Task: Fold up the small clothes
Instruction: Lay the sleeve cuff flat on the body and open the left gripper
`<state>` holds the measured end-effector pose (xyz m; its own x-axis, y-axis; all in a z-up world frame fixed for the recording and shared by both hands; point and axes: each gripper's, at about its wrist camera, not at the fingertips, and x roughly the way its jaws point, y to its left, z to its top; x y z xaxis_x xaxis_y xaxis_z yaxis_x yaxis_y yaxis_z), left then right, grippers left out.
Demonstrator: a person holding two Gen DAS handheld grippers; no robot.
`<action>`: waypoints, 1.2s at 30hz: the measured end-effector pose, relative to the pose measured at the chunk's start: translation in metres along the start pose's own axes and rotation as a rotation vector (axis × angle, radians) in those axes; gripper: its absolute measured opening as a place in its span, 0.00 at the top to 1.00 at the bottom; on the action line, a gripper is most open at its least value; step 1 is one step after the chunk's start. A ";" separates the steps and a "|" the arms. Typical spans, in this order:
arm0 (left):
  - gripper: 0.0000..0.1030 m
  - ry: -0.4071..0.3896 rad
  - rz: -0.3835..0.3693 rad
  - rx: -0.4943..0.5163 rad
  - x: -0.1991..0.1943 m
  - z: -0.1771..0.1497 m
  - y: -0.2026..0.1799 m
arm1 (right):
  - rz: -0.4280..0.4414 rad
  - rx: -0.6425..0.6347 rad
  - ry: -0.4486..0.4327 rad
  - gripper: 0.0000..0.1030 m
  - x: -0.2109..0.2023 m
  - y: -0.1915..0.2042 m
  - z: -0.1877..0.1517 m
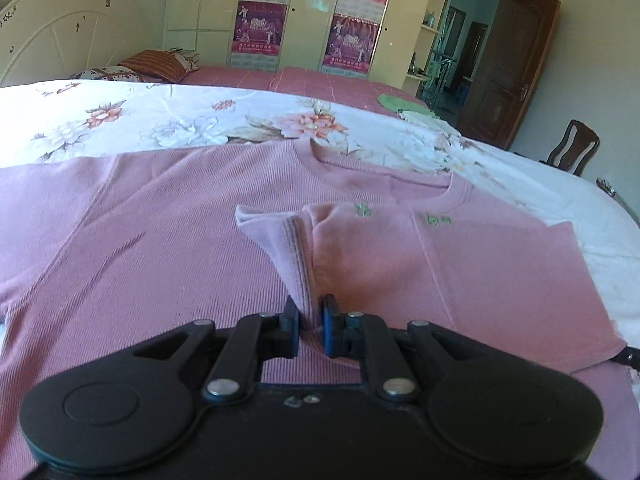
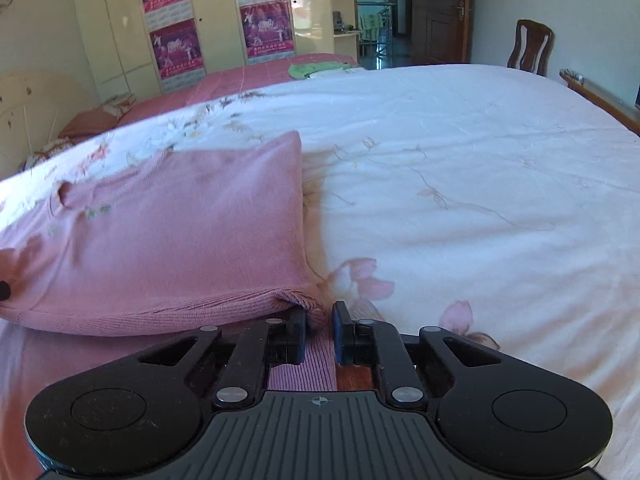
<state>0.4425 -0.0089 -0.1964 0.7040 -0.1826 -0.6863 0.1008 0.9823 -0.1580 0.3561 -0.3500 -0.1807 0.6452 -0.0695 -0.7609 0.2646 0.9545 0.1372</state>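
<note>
A pink ribbed shirt (image 1: 160, 240) lies spread on a floral quilt (image 1: 200, 128), neckline away from me. Its right side is doubled over, and small green embroidery (image 1: 438, 220) shows on that layer. My left gripper (image 1: 310, 312) is shut on a raised ridge of the shirt's fabric near the stitched edge of the folded part. In the right wrist view the shirt (image 2: 160, 240) fills the left half, its near corner lifted off the quilt (image 2: 440, 160). My right gripper (image 2: 320, 320) is shut on that corner, with ribbed fabric between the pads.
The bed runs far to the right under the white quilt. A green cloth (image 2: 316, 68) lies at the far edge on a pink sheet (image 1: 280, 78). Pillows (image 1: 160, 64) lie at the headboard. A wooden chair (image 2: 530, 46) and a wardrobe (image 1: 304, 12) stand beyond the bed.
</note>
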 end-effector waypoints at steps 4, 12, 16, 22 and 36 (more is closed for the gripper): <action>0.57 0.036 0.006 0.012 -0.010 0.004 0.003 | 0.032 0.003 0.034 0.88 -0.007 -0.005 0.003; 0.13 0.059 -0.030 -0.116 -0.019 0.012 0.030 | 0.094 0.057 -0.026 0.41 -0.046 -0.012 0.003; 0.36 0.088 -0.023 -0.215 0.005 0.021 0.044 | 0.115 0.064 -0.052 0.41 -0.036 -0.007 0.028; 0.91 0.050 -0.005 -0.263 0.013 0.025 0.050 | 0.137 0.068 -0.031 0.41 0.007 0.002 0.059; 1.00 -0.053 0.097 -0.245 -0.010 0.010 0.074 | 0.184 0.196 0.014 0.42 0.090 -0.007 0.110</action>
<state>0.4500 0.0660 -0.1943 0.7383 -0.0796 -0.6698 -0.1371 0.9546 -0.2646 0.4907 -0.3949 -0.1802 0.6855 0.1056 -0.7204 0.2786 0.8761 0.3935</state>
